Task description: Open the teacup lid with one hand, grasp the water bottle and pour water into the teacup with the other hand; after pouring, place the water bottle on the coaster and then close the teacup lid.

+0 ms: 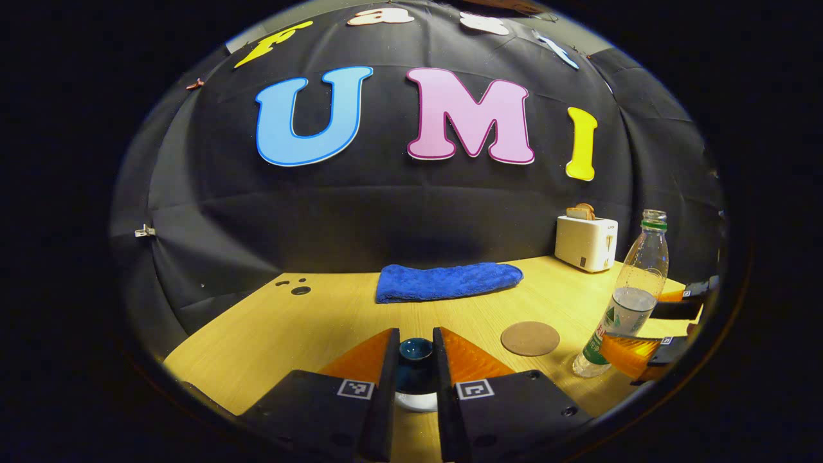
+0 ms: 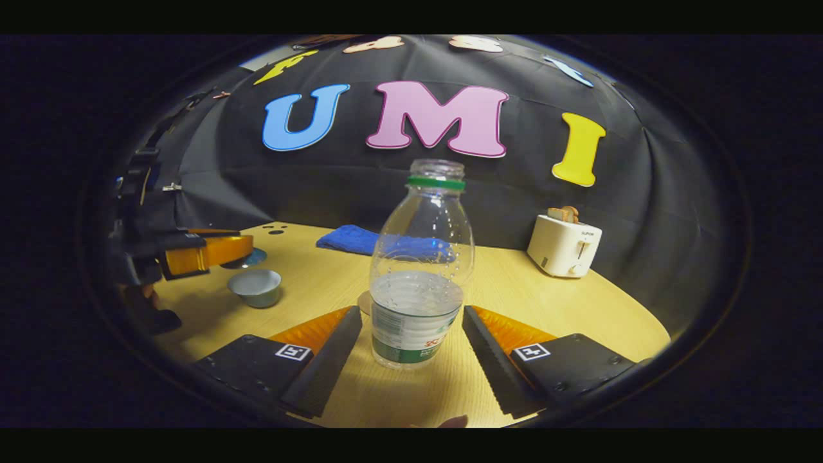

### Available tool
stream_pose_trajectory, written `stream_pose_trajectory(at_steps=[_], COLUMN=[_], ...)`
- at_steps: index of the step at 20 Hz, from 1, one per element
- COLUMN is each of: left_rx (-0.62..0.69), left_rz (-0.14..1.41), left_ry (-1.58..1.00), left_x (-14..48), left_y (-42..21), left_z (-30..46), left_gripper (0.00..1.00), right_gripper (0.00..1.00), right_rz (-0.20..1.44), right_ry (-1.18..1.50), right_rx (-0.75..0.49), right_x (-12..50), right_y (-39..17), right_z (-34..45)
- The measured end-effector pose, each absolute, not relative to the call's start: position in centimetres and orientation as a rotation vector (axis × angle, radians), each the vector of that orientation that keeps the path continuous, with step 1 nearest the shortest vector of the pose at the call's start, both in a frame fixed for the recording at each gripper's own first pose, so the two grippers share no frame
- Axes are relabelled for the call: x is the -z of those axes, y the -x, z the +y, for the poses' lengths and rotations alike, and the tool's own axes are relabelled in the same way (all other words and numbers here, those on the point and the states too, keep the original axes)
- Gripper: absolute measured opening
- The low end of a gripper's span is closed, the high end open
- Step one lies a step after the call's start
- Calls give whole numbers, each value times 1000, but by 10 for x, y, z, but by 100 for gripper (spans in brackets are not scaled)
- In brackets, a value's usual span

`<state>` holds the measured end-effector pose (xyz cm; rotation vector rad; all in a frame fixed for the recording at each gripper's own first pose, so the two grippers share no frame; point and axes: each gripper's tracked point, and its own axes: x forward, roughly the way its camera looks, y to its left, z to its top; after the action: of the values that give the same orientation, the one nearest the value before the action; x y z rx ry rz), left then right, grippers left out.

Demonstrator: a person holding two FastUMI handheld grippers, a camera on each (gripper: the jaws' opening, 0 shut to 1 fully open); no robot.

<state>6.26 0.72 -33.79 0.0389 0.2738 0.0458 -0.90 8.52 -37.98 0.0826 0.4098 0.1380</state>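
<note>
Water bottle (image 2: 418, 270) stands upright, neck up, between the open right claw (image 2: 411, 360); left claw (image 1: 415, 379) grips the lid (image 1: 415, 350).

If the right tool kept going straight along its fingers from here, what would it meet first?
The water bottle: it stands upright on the table between the right tool's open fingers, seemingly untouched. The blue towel lies farther behind it.
</note>
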Motion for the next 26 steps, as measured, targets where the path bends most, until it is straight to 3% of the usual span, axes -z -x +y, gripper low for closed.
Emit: stream_pose_trajectory(at_steps=[2, 3, 4, 5, 7, 9, 16, 17, 20, 26], left_rx=[-52, -55, -58, -62, -70, -80, -138, -144, -160, -201], left_rz=[280, 285, 290, 292, 296, 297, 293, 293, 289, 302], left_ry=[-37, -38, -36, -34, -36, -39, -35, -34, -26, -13], left_x=[337, 339, 339, 340, 339, 338, 331, 331, 331, 337], left_y=[-59, -58, -57, -55, -52, -51, -43, -42, -38, -26], left_z=[12, 14, 15, 17, 20, 25, 54, 57, 66, 86], left_gripper=[29, 32, 28, 32, 32, 32, 32, 29, 32, 32], right_gripper=[98, 98, 98, 97, 81, 77, 75, 75, 75, 75], right_rz=[421, 429, 435, 438, 454, 456, 403, 387, 313, 234], right_ry=[-77, -68, -70, -74, -83, 10, 560, 634, 833, 1037], right_rx=[-134, -133, -136, -126, -127, -138, -146, -154, -182, -266], right_x=[388, 394, 396, 396, 397, 392, 363, 360, 347, 347], right_y=[2, 1, 0, -2, -6, -11, -49, -55, -70, -84], right_z=[85, 86, 86, 84, 85, 81, 55, 55, 64, 95])
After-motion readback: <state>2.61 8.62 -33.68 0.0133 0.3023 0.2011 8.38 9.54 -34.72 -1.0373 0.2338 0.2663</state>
